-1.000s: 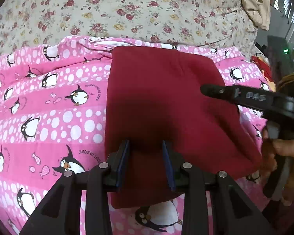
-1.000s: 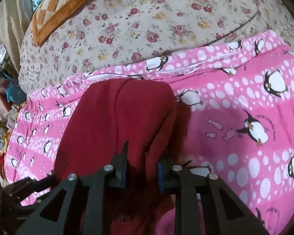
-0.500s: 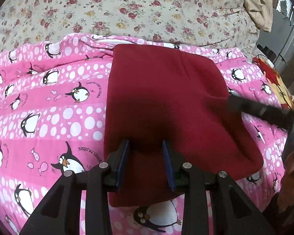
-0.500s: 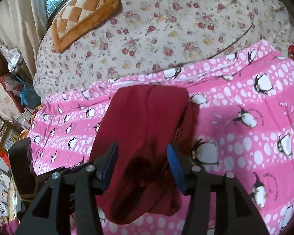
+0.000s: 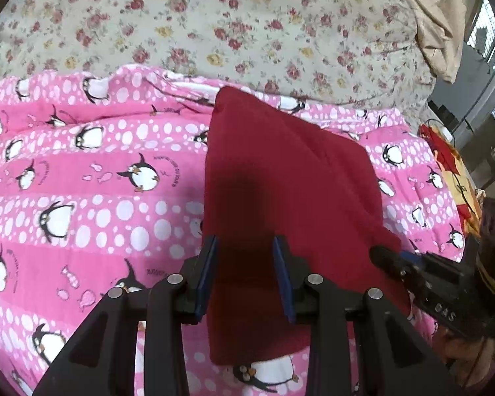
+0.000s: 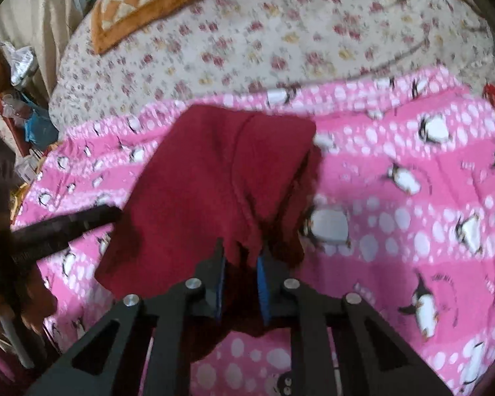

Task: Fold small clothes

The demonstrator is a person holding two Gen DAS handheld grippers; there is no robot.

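Observation:
A dark red cloth (image 5: 280, 171) (image 6: 208, 171), folded into a rough rectangle, lies on a pink penguin blanket (image 5: 99, 214) (image 6: 412, 181). My left gripper (image 5: 246, 241) holds the cloth's near left edge, with red fabric filling the gap between its blue pads. From the right wrist view its tip (image 6: 112, 213) meets that left edge. My right gripper (image 6: 241, 247) is closing on the near right edge, and bunched fabric is pinched between its pads. In the left wrist view the right gripper (image 5: 379, 254) reaches in at the cloth's right corner.
Beyond the blanket spreads a floral sheet (image 5: 214, 26) (image 6: 280, 33) with an orange checked cushion (image 6: 142, 3) at the back left. A beige cloth (image 5: 429, 16) hangs at the far right, above a red and yellow item (image 5: 452, 171). Cluttered shelves (image 6: 13, 92) stand past the bed's left edge.
The right gripper opened wide and pulled back off the cloth, then came in again and closed on its right edge, bunching the fabric. The left gripper kept its hold and shifted slightly.

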